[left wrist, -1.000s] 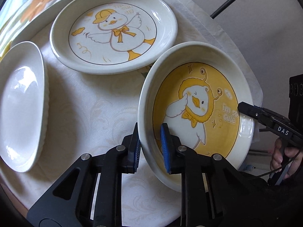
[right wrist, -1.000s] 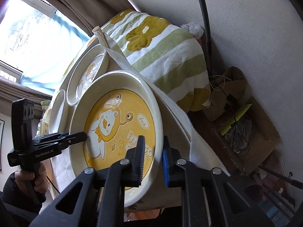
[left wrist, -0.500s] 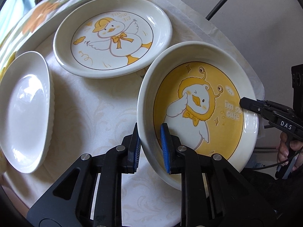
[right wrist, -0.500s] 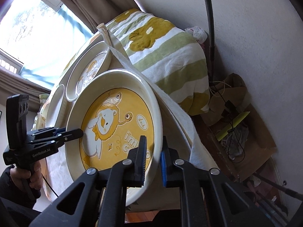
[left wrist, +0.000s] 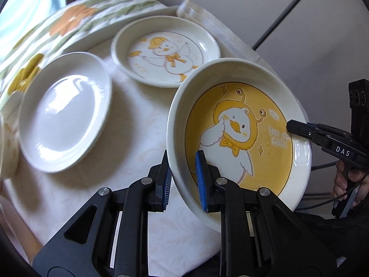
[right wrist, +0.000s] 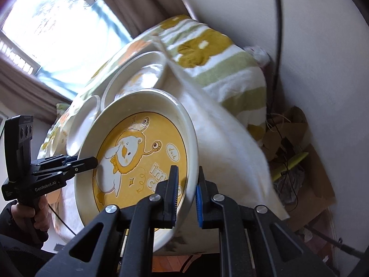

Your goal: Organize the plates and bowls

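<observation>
A deep bowl with a yellow duck picture [left wrist: 239, 138] is held in the air, tilted, above the table's near right corner. My left gripper [left wrist: 183, 180] is shut on its near-left rim. My right gripper [right wrist: 186, 191] is shut on the opposite rim and shows in the left wrist view [left wrist: 297, 128]. The same bowl fills the right wrist view [right wrist: 138, 159], where the left gripper [right wrist: 91, 161] bites the far rim. A white duck plate [left wrist: 165, 52] and a plain white plate [left wrist: 64, 113] lie on the table behind.
The table wears a white cloth [left wrist: 136, 124] that hangs over its edge [right wrist: 226, 147]. A striped flowered blanket [left wrist: 64, 25] lies behind the plates. Another dish's edge [left wrist: 7, 143] shows at far left. A wall and a black cable [right wrist: 278, 34] stand to the right, clutter on the floor.
The yellow bowl, held by both grippers, has risen off the cloth and tilted. The two plates now look farther away and lower in the left wrist view.
</observation>
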Demonstrator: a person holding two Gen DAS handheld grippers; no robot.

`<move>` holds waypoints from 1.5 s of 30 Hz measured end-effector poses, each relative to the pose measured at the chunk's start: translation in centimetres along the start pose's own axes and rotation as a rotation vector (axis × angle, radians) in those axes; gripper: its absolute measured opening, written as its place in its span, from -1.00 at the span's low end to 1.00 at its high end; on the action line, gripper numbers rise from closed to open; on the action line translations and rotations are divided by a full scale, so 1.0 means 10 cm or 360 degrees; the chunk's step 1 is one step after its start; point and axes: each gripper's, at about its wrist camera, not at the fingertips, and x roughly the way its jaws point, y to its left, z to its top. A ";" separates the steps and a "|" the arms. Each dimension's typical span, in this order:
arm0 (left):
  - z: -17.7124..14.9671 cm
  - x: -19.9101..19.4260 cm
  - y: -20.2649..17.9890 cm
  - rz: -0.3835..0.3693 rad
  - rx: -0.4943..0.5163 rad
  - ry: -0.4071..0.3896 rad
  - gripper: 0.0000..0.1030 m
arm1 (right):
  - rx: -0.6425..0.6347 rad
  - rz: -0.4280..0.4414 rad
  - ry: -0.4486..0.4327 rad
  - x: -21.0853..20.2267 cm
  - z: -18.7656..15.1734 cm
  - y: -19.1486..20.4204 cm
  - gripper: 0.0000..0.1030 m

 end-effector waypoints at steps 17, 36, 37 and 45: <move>-1.73 -0.99 1.24 0.0286 -0.0667 -0.0177 -0.67 | -0.0559 0.0336 0.0314 0.69 -0.25 1.62 -0.76; -2.66 -0.93 1.94 0.0400 -0.1043 -0.0185 -0.67 | -0.0959 0.0381 0.0546 1.54 -0.58 2.60 -0.76; -2.70 -0.95 1.94 0.0400 -0.1048 -0.0189 -0.67 | -0.0960 0.0390 0.0542 1.54 -0.59 2.60 -0.76; -2.65 -0.93 1.90 0.0437 -0.1035 -0.0192 -0.67 | -0.1041 0.0347 0.0531 1.49 -0.58 2.57 -0.76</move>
